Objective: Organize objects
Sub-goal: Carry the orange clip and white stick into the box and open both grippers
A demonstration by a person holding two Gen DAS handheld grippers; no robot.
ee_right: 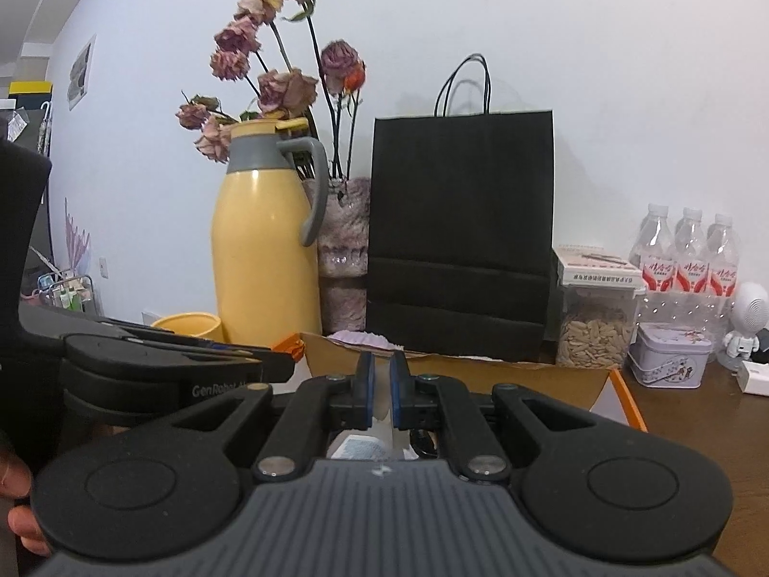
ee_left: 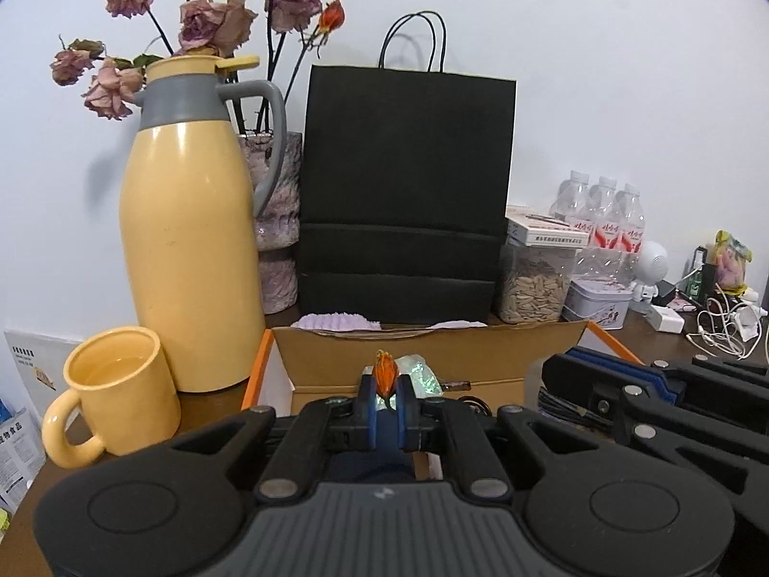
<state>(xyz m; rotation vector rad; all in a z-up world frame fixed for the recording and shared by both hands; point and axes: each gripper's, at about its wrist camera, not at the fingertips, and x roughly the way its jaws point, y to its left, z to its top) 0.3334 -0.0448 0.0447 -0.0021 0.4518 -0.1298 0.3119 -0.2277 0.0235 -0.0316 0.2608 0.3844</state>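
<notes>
Left gripper (ee_left: 384,396): clamped on an orange dried rosebud (ee_left: 385,379), held above the open cardboard box (ee_left: 432,351). Right gripper (ee_right: 379,396): jaws nearly together; whether anything is pinched cannot be told. Beyond the box stand a yellow thermos jug (ee_left: 187,240), a vase of dried roses (ee_left: 279,221) and a black paper bag (ee_left: 403,197). The brittle bud is best carried upright, without added squeeze, toward the vase.

A lived-in home: wilted roses (ee_left: 211,24) at eleven o'clock, thermos jug (ee_left: 187,240), mug (ee_left: 115,399), cluttered wooden table (ee_left: 673,341).
</notes>
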